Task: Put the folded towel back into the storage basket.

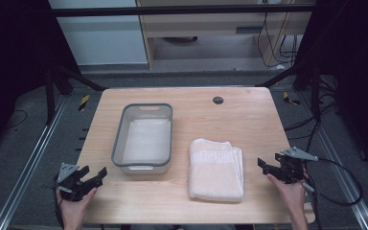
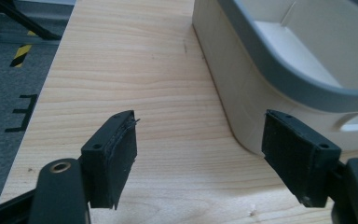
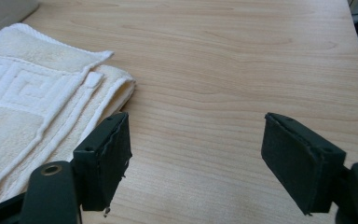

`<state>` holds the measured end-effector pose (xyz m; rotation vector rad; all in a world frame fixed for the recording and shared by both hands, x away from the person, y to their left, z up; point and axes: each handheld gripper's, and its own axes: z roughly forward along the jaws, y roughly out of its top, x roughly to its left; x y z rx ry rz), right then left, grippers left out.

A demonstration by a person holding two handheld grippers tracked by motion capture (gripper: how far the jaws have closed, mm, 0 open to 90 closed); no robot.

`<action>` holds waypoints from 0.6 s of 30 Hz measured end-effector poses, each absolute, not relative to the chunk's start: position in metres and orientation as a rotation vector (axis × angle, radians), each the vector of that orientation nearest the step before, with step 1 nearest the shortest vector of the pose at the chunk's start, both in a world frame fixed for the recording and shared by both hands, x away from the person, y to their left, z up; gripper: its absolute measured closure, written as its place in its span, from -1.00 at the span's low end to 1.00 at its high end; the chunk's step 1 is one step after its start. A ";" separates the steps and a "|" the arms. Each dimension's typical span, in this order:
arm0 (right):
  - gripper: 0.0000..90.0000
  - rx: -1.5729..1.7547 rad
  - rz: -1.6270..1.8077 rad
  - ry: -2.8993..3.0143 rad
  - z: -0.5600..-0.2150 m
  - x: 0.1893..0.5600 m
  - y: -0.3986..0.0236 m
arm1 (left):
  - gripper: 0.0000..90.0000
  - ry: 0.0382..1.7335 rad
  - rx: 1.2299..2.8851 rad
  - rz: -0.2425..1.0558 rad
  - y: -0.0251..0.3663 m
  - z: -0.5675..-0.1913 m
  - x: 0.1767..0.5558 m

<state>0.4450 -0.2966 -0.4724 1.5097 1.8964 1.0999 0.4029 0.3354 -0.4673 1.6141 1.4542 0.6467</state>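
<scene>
Your right gripper [image 1: 268, 168], jaws wide, empty, sits just right of folded towel [image 1: 216, 168]. Towel runs long toward bin [image 1: 143, 139]. Left gripper [image 1: 92, 176] wide too, farther.

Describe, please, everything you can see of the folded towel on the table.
The towel is cream-coloured terry cloth, folded into a thick upright rectangle. A woven band with a key pattern runs across its far end, and its hemmed edges show stacked at one corner. It lies flat on the wooden table, right of the bin, apart from it. Nothing touches it.
</scene>
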 end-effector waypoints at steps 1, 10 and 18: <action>-0.46 1.507 1.104 1.894 -0.472 0.444 -0.297 | -0.42 1.452 1.609 0.641 0.335 -0.466 0.401; -0.47 1.470 1.123 1.925 -0.468 0.445 -0.295 | -0.38 1.385 1.623 0.649 0.323 -0.457 0.394; -0.50 1.431 1.159 1.954 -0.458 0.445 -0.290 | -0.38 1.333 1.633 0.649 0.310 -0.450 0.394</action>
